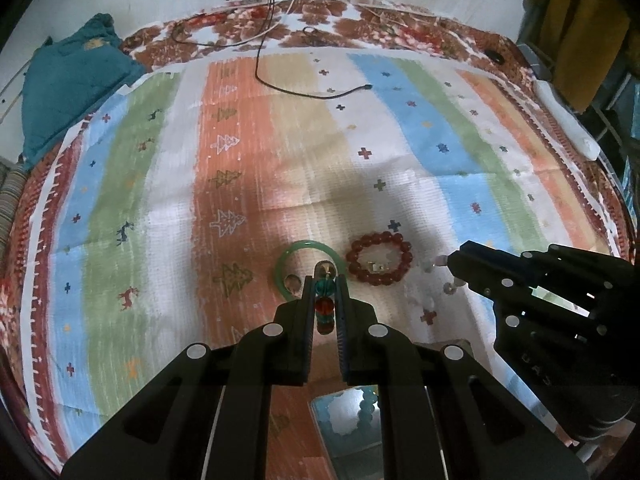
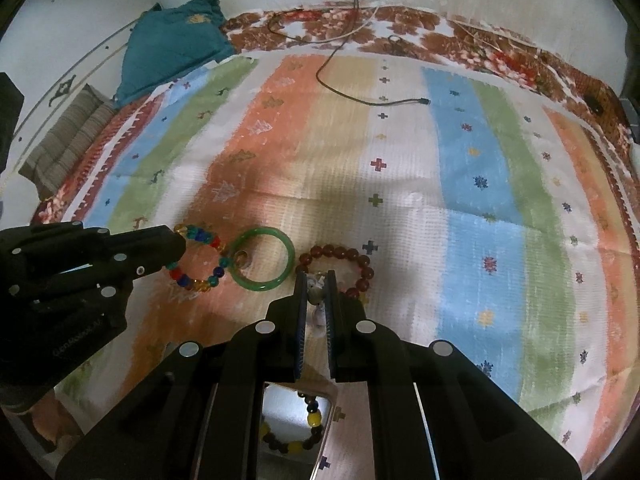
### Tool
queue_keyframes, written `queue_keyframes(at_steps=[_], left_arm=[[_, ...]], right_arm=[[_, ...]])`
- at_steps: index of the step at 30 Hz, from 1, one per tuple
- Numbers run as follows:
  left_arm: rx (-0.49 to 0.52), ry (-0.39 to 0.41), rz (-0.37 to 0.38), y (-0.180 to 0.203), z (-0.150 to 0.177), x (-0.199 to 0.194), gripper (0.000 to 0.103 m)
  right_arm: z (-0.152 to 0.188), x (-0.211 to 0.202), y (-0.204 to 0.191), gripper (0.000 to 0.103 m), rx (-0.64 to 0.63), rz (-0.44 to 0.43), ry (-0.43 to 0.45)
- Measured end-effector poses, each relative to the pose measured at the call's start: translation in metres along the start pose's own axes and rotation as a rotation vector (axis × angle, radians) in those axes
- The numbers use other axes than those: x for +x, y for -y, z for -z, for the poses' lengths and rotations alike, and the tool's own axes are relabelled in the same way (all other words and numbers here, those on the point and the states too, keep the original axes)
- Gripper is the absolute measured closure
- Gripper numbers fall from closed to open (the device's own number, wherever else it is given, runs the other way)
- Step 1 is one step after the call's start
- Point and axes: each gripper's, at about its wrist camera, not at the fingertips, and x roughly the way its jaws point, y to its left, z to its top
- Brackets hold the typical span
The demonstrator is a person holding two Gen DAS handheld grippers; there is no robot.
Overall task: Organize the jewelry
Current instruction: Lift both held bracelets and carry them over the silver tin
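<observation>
Both grippers are angled steeply down over the striped mat (image 1: 400, 128), side by side. The left gripper (image 1: 325, 280) has its jaws pinched nearly together on a multicoloured bead bracelet (image 1: 325, 300); teal and red beads sit stacked in the narrow gap, and from the right wrist view the loop of that bracelet (image 2: 200, 258) hangs out from the tip, blue, red, amber and teal beads fanned above the orange stripe. The right gripper (image 2: 316, 280) is closed just as tightly on a pale bead bracelet (image 2: 316, 292); from the left wrist view a few whitish beads (image 1: 440, 260) trail off its tip. Between the two grippers, lying on the mat, is a green bangle (image 2: 262, 258) with a small gold ring (image 2: 240, 258) inside it, and just beside it a dark red bead bracelet (image 1: 379, 258), partly behind the right gripper's fingers in its own view. The mat is banded in orange, beige, white, blue and green, printed with little trees and crosses, laid over a brown floral cloth (image 1: 320, 20). A black cable (image 1: 312, 94) snakes onto the mat from a whitish wall. A teal cushion (image 1: 72, 80) sits at the far left corner, with a striped folded cloth (image 2: 68, 140) near it.
</observation>
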Motion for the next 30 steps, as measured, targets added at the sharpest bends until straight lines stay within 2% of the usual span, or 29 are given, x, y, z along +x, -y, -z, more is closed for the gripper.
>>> queue_keyframes(at_steps=[30], left_arm=[[0.033,0.1,0.034,0.021,0.037,-0.049,0.094]], right_arm=[[0.034,-0.05,-0.021,0.093,-0.059,0.007,0.095]])
